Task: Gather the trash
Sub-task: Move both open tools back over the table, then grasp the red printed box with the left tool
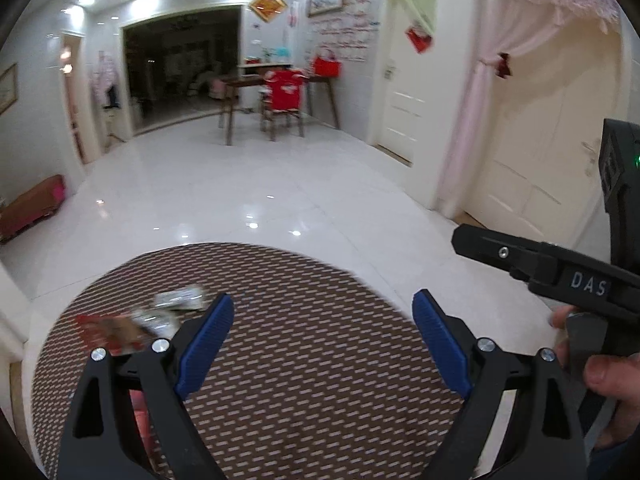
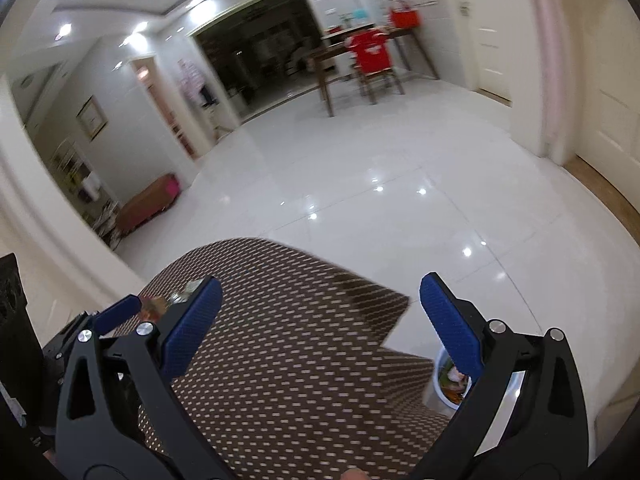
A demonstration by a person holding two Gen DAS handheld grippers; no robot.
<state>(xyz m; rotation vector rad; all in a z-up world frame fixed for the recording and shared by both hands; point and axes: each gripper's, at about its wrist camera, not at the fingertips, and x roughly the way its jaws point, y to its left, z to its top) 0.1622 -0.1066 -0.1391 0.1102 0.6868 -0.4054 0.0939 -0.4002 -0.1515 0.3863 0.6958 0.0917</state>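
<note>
Left claw (image 1: 323,312): jaws spread wide, nothing between the blue pads, hanging above the worktop (image 1: 304,360), a round surface under a brown patterned cover. Right claw (image 2: 320,300): likewise spread and carrying nothing; in the left view its body enters at 3 o'clock, gripped by the person's hand (image 1: 600,368).

Trash remaining on the worktop: a silvery crumpled wrapper (image 1: 180,299) and a red wrapper (image 1: 110,330), both at about 9 o'clock of the left claw, just beside its left finger. Both are motion-blurred; their exact kind cannot be told.

Receptacle: a white bin (image 2: 448,380) stands on the floor at 5 o'clock in the right view, beside the worktop edge, with coloured scraps already inside.

Assessment: collection appears part done. At least two wrappers still await pickup and transfer to the bin.
</note>
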